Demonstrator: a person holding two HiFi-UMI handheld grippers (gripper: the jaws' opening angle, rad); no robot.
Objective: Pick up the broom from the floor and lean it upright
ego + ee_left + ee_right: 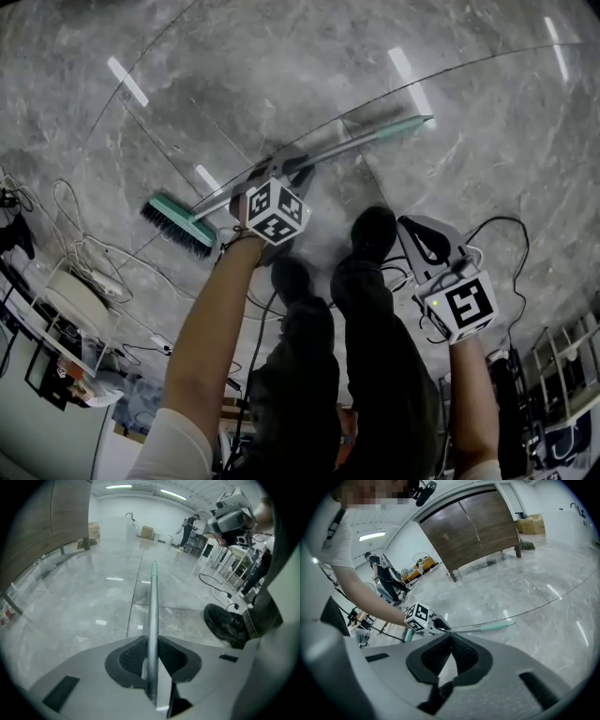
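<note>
The broom lies flat on the grey marble floor. Its teal brush head [176, 223] is at the left, and its grey handle [347, 145] runs up and right to a teal grip [405, 125]. My left gripper [284, 173] is down on the handle near its middle. In the left gripper view the handle [152, 597] runs straight out between the pads [133, 657], which press on it from both sides. My right gripper [419, 236] hangs apart from the broom beside the person's right shoe, its jaws shut on nothing [451, 637]. The right gripper view also shows the left gripper [440, 626] on the handle [487, 627].
The person's black shoes [373, 231] [292, 277] stand just below the handle. Cables [70, 246] and a white rack [80, 300] lie at the left, more cable [502, 230] at the right. A brown cabinet [473, 527] stands farther off. Another person [187, 529] is far away.
</note>
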